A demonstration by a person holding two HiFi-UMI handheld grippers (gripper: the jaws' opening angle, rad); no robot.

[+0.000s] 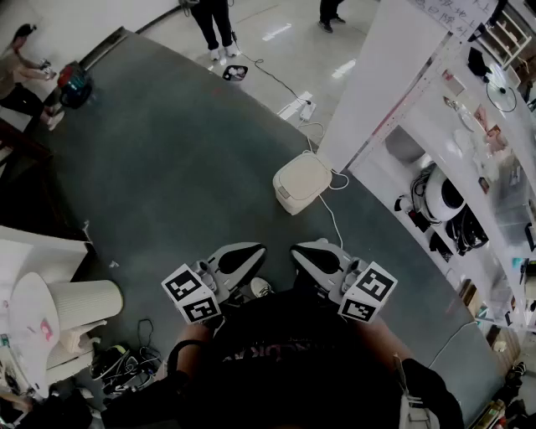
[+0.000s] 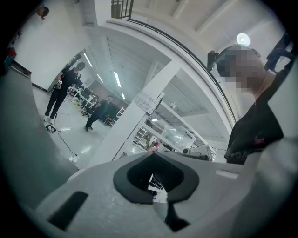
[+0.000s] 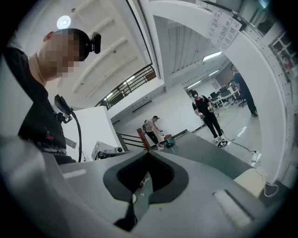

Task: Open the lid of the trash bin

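Note:
The cream trash bin (image 1: 301,182) stands on the grey carpet beside a white pillar, its lid down. Both grippers are held close to the person's chest, well short of the bin. My left gripper (image 1: 237,260) and my right gripper (image 1: 316,258) point forward, side by side, each with its jaws closed and empty. In the left gripper view the gripper (image 2: 153,155) tilts up toward the ceiling and the bin is not seen. The right gripper view shows its gripper (image 3: 148,153) shut, with the bin (image 3: 253,180) low at the right.
A white cable (image 1: 331,219) runs from the bin across the carpet. The white pillar (image 1: 377,75) and open shelves (image 1: 469,176) line the right side. A white table with a ribbed cup (image 1: 84,302) stands at the left. People (image 1: 216,21) stand at the far end.

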